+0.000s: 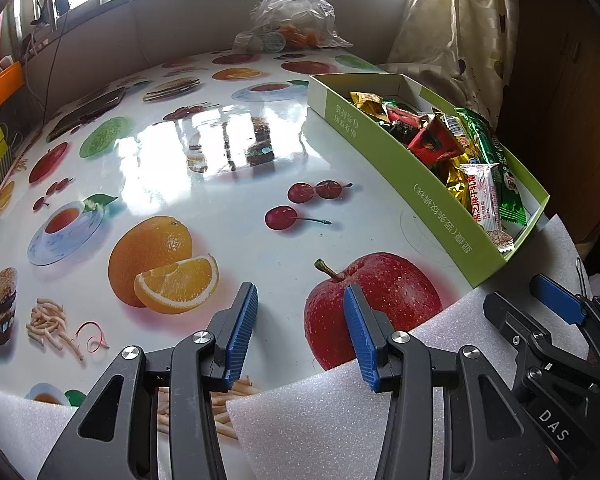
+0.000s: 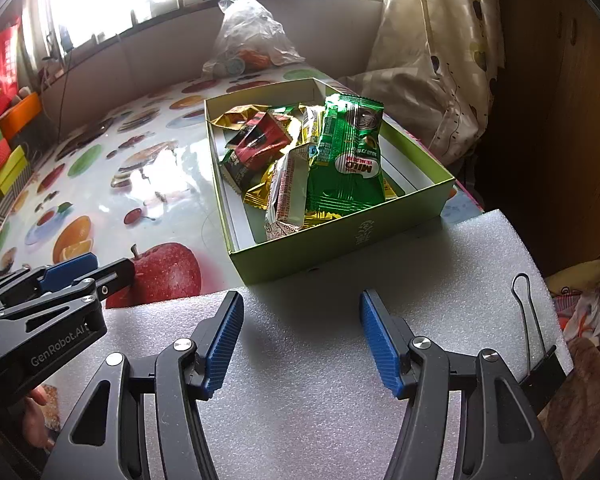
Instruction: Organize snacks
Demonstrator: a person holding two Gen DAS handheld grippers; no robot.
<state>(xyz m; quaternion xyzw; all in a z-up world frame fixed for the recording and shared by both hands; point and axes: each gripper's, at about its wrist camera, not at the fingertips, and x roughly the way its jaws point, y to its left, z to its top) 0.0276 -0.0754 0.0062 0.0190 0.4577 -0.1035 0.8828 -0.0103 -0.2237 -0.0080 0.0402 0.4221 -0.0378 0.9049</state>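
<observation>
Snacks heaped in green box at right; left gripper and right gripper parted, empty, near edge; seemingly done or unstarted; next: reaching in

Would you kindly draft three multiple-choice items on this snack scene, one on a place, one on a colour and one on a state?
1. Where do the snack packets lie?
A. In the green box
B. Scattered over the foam sheet
C. Inside the clear plastic bag

2. What colour is the large Milo packet?
A. Red
B. Green
C. Blue

3. How does the right gripper stand?
A. Shut on a packet
B. Shut on the box wall
C. Open, holding nothing

Answers:
1 A: the snack packets are piled inside the green box.
2 B: the Milo packet is green.
3 C: the right gripper shows only the foam sheet between its spread fingers.
</observation>
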